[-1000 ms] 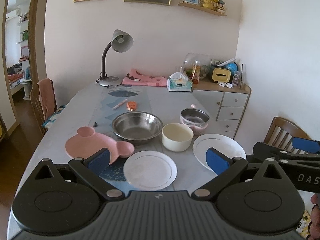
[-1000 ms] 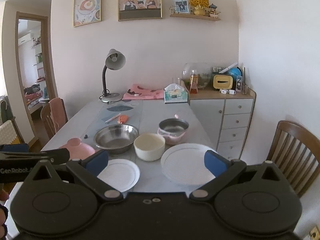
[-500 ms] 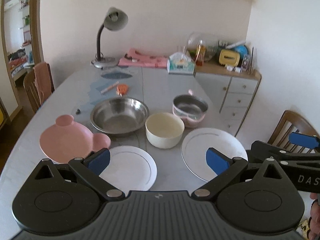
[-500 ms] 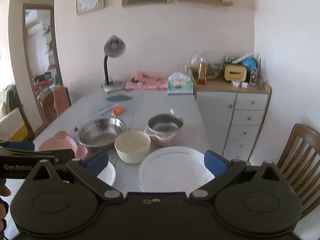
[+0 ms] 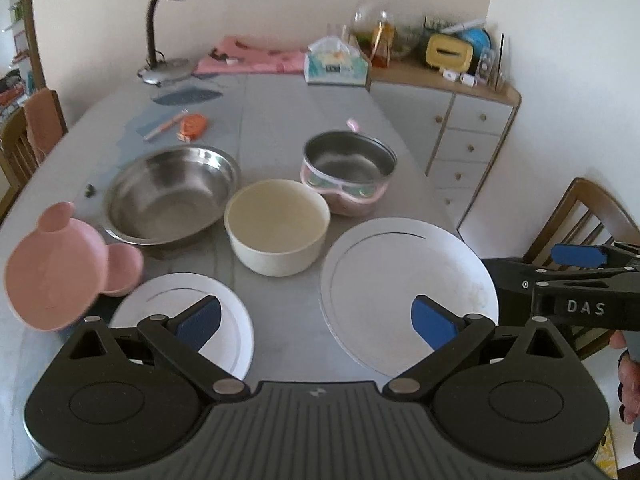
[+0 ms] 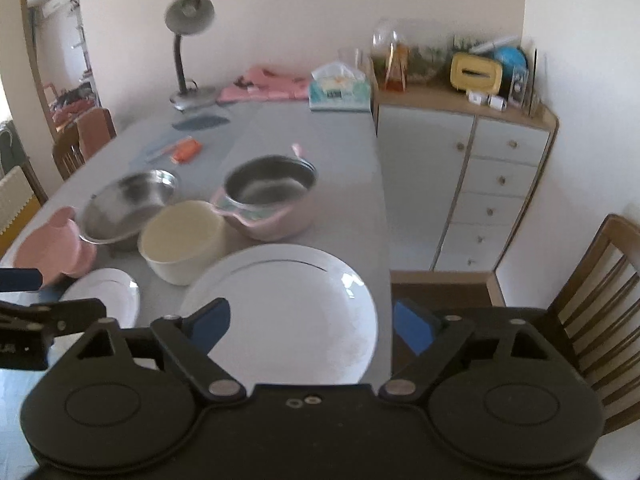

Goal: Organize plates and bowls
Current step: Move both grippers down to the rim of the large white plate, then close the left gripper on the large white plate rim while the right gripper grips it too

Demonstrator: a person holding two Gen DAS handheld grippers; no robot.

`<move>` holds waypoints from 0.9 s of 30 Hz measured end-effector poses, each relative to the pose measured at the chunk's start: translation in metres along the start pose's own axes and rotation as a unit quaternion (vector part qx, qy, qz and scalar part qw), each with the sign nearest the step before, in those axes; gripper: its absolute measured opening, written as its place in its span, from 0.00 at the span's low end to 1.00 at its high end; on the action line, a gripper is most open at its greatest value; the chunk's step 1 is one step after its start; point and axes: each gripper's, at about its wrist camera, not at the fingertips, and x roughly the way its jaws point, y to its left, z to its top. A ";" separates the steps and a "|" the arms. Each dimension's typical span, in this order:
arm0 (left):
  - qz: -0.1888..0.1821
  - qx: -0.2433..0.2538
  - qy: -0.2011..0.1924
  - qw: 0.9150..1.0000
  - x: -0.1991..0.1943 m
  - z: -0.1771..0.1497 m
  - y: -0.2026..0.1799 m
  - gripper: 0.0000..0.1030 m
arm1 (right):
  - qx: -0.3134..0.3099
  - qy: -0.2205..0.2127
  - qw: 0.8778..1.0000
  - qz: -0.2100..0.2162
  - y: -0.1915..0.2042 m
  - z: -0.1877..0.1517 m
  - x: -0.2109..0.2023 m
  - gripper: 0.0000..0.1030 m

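Right wrist view: right gripper point(image 6: 310, 326) jaws, just narrowing, stood apart, empty, astride large white plate point(image 6: 288, 304) at table point(image 6: 344, 184) edge. Left gripper point(image 5: 316, 322) open, empty. Advised: pinch near rim, lift level.

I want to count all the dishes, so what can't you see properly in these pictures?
- Small white plate: near edge hidden behind the left gripper fingers, left wrist view.
- Big white plate: near rim hidden behind the right gripper, right wrist view.
- Pink bear plate: blurred, partly hidden, right wrist view.
- Steel bowl: smeared by blur.
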 end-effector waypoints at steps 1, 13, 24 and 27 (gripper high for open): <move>-0.001 -0.001 0.007 1.000 0.008 0.002 -0.002 0.94 | 0.005 0.013 1.000 0.000 -0.006 0.001 0.008 0.82; 0.025 -0.026 0.094 0.995 0.091 0.012 -0.005 0.70 | 0.010 0.112 0.993 0.022 -0.042 0.008 0.081 0.72; 0.003 -0.048 0.142 0.989 0.124 0.014 -0.006 0.35 | 0.061 0.158 0.984 0.049 -0.065 0.011 0.111 0.36; -0.004 -0.053 0.147 0.988 0.127 0.014 -0.006 0.32 | 0.079 0.166 0.981 0.058 -0.070 0.008 0.114 0.30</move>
